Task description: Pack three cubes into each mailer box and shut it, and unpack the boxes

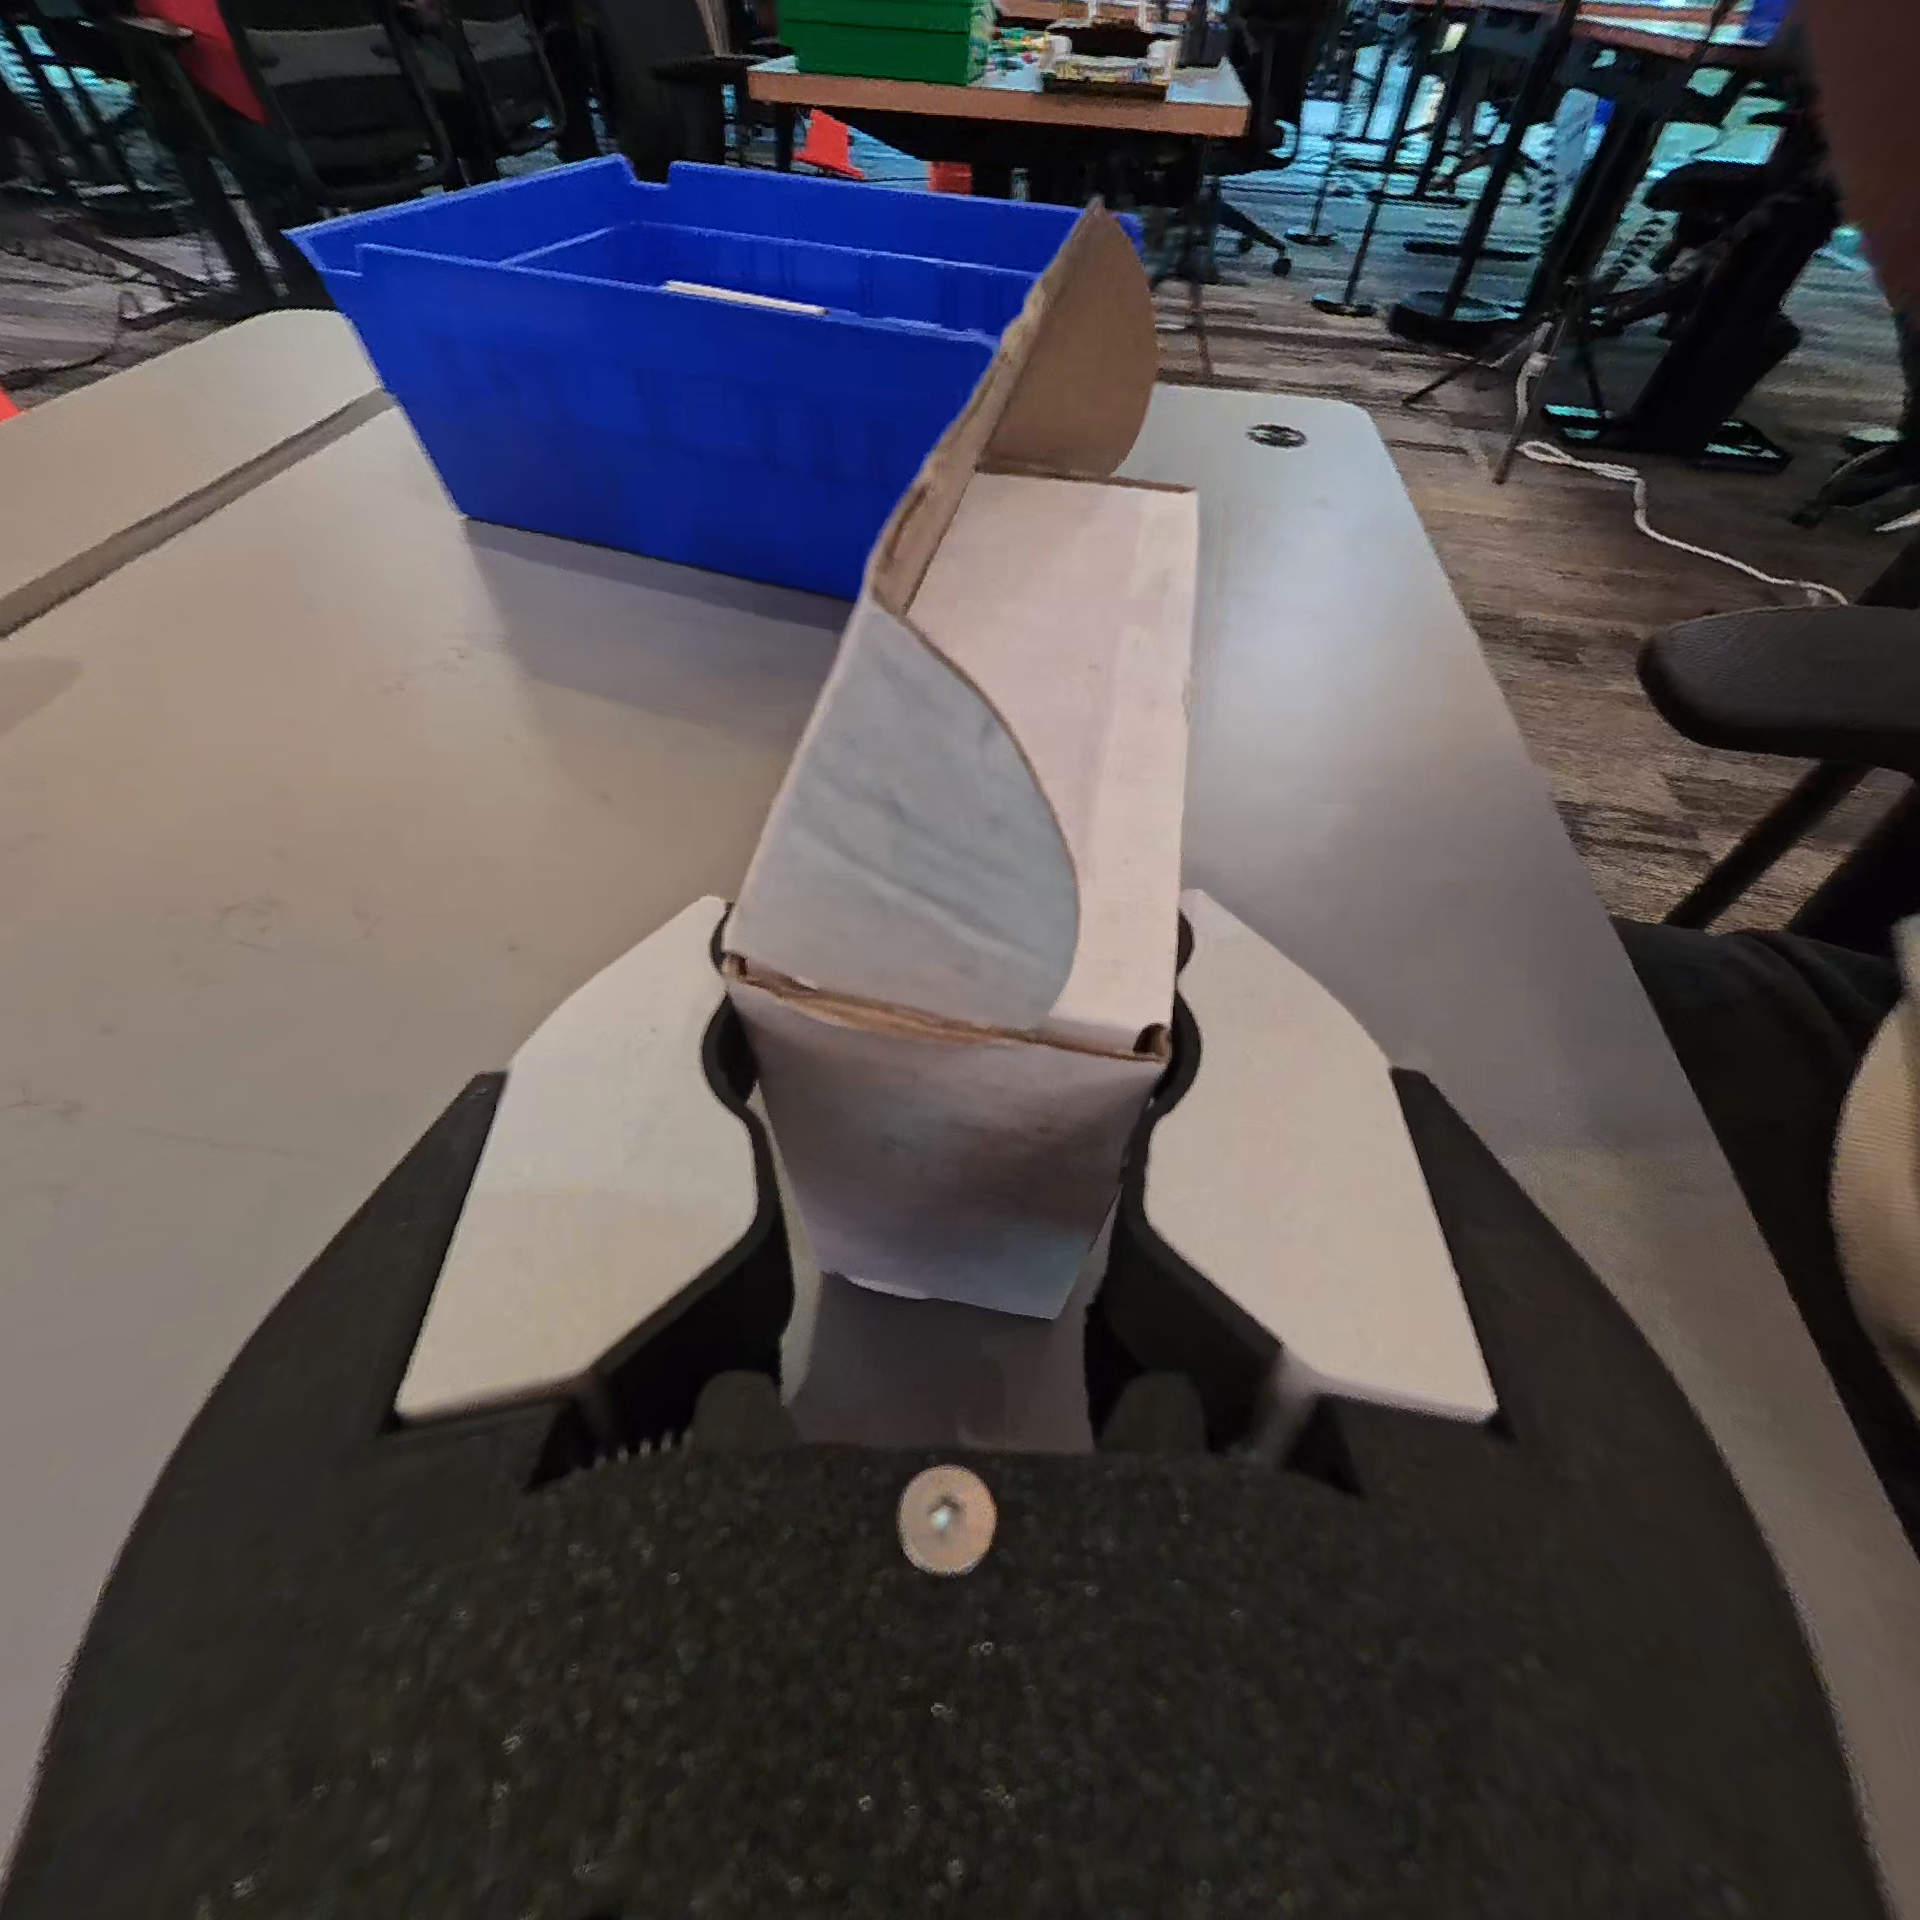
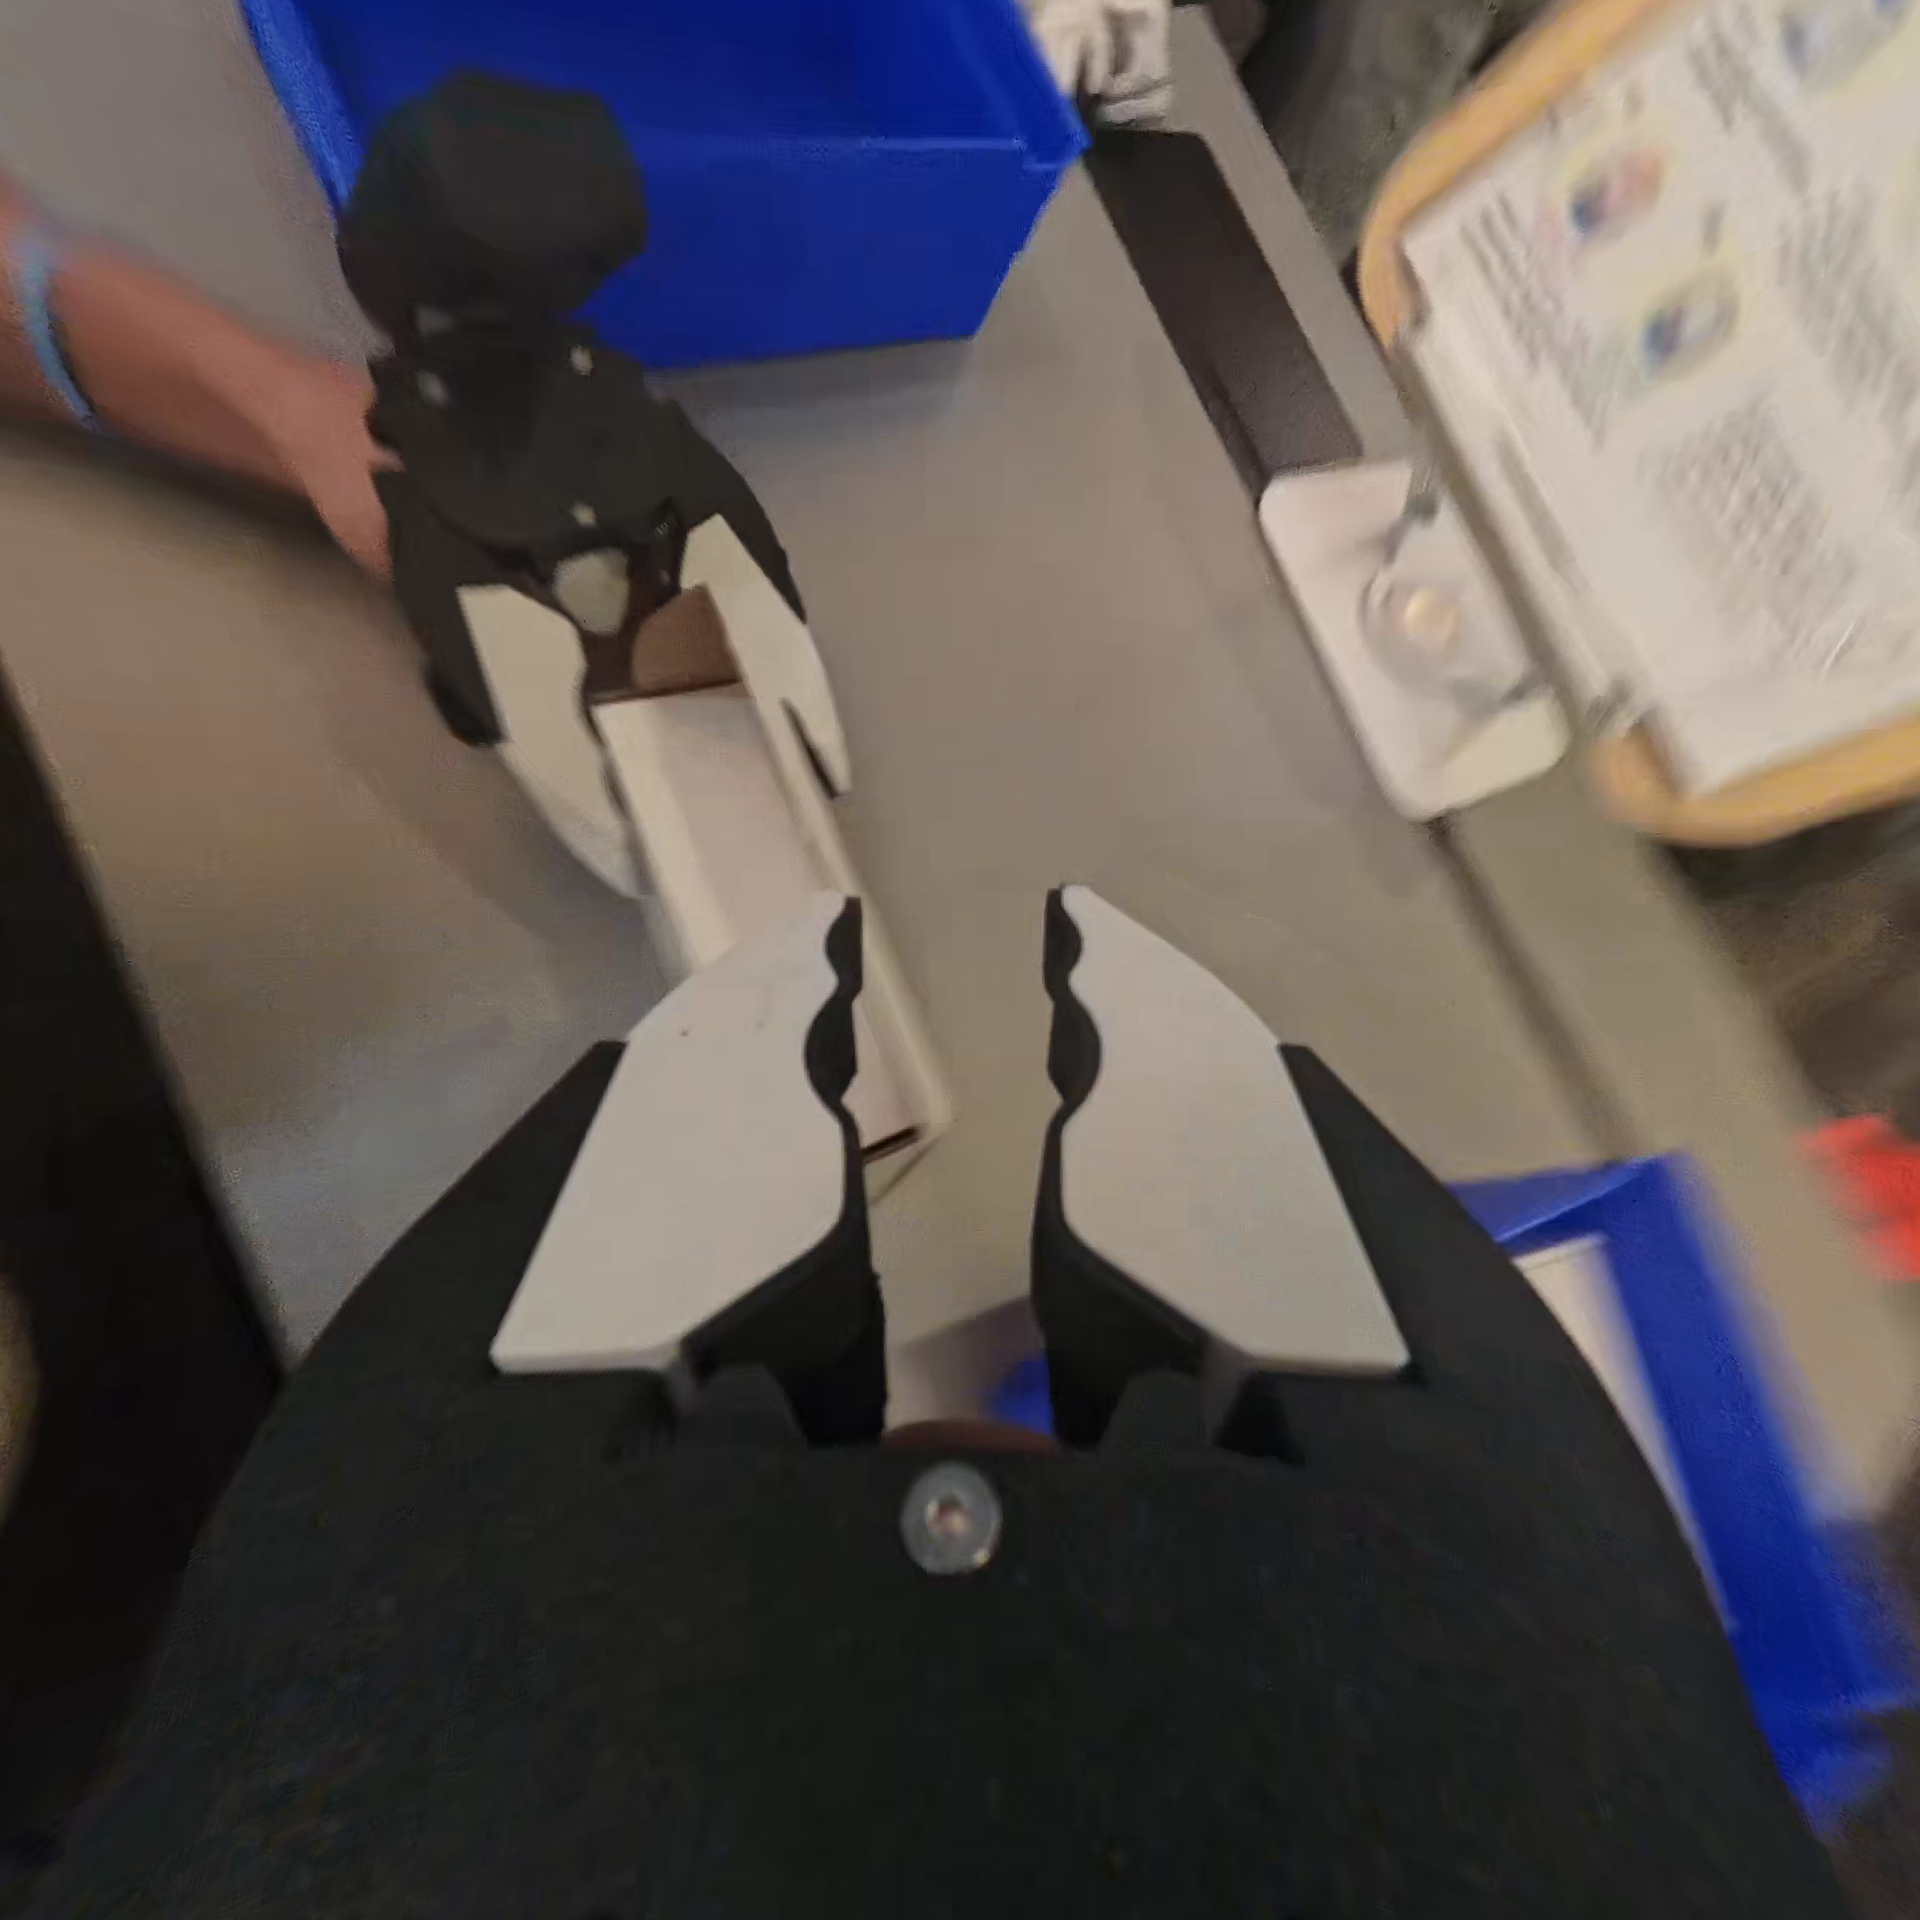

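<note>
Clamping the mailer box by its near end, left gripper steadies it on the table, likely for flap work. Right gripper hovers above, fingers apart, empty.

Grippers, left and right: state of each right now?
Left gripper: shut on the white mailer box, clamping its near end; the lid flap stands up.
Right gripper: open, nothing between its fingers, above the table.
</note>
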